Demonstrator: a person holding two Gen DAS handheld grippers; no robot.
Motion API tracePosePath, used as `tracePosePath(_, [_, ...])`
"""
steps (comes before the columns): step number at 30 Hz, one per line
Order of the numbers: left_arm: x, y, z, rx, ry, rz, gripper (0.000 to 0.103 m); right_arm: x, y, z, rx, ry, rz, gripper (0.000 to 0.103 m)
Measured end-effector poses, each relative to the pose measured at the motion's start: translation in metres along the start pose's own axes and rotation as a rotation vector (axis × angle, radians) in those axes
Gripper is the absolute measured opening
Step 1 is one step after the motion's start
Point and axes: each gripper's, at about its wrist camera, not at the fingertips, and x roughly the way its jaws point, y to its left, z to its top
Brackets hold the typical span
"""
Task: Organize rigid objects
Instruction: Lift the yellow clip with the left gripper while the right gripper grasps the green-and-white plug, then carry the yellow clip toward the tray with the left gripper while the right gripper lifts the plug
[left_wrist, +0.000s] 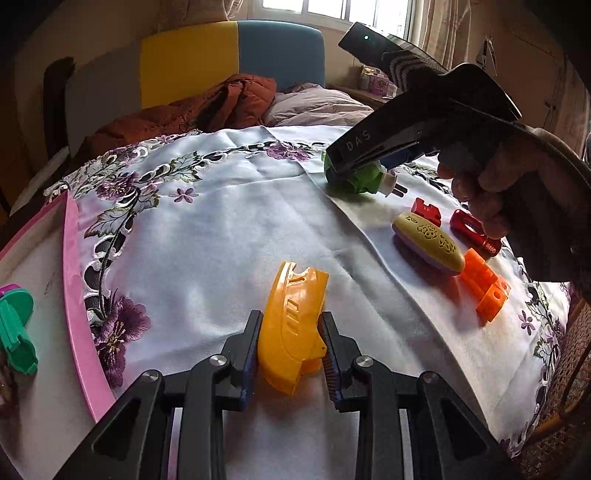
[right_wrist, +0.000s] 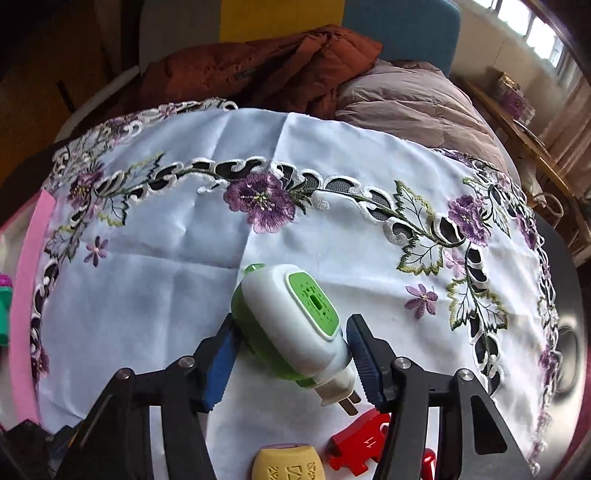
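Surface: white embroidered tablecloth (right_wrist: 155, 288) is covering the table, with a bed and a window lying behind it.
Green plug-in device (right_wrist: 291, 317): it is lying on the cloth between the fingers of the right gripper (right_wrist: 291, 354), its long axis running slantwise, prongs pointing toward the camera.
Right gripper fingers: they are standing half open around the device; the left pad (right_wrist: 218, 365) is looking close to its green side, the right one is just beside it, so no firm grip yet, I judge.
Left gripper (left_wrist: 290, 347): its fingers are closed on the yellow clip (left_wrist: 291, 325), well apart from the device.
Pink tray (left_wrist: 79, 295): far left of the device, it is holding a teal piece (left_wrist: 16, 325).
Loose things: a red piece (left_wrist: 426, 211), a cream perforated case (left_wrist: 428, 243) and an orange piece (left_wrist: 485, 286) are lying near the device.
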Motion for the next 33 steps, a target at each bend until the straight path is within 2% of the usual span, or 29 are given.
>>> tracePosePath(3, [0.000,0.000,0.000,0.000,-0.001,-0.001,0.030,-0.016,0.007,-0.010,0.015,-0.040,0.024,0.059])
tracePosePath(6, [0.000,0.000,0.000,0.003,-0.003,0.003,0.030,-0.034,0.016,-0.023,0.051,-0.058,0.096,0.059])
tracePosePath(9, [0.000,0.000,0.000,0.004,-0.003,0.005,0.029,-0.034,0.024,-0.036,0.090,-0.037,0.190,0.059])
tracePosePath(13, [-0.001,0.000,0.000,0.003,-0.001,0.006,0.029,-0.017,0.031,-0.047,0.091,0.001,0.222,0.055])
tracePosePath(18, [-0.001,-0.002,0.001,0.010,0.005,0.017,0.029,-0.018,0.024,-0.048,0.118,-0.018,0.229,0.055])
tracePosePath(23, [-0.010,0.002,0.007,-0.036,0.049,0.018,0.029,-0.018,0.027,-0.046,0.092,-0.030,0.214,0.055])
tracePosePath(33, [-0.072,0.013,0.013,-0.084,-0.024,0.063,0.029,-0.019,0.032,-0.046,0.046,-0.044,0.176,0.055])
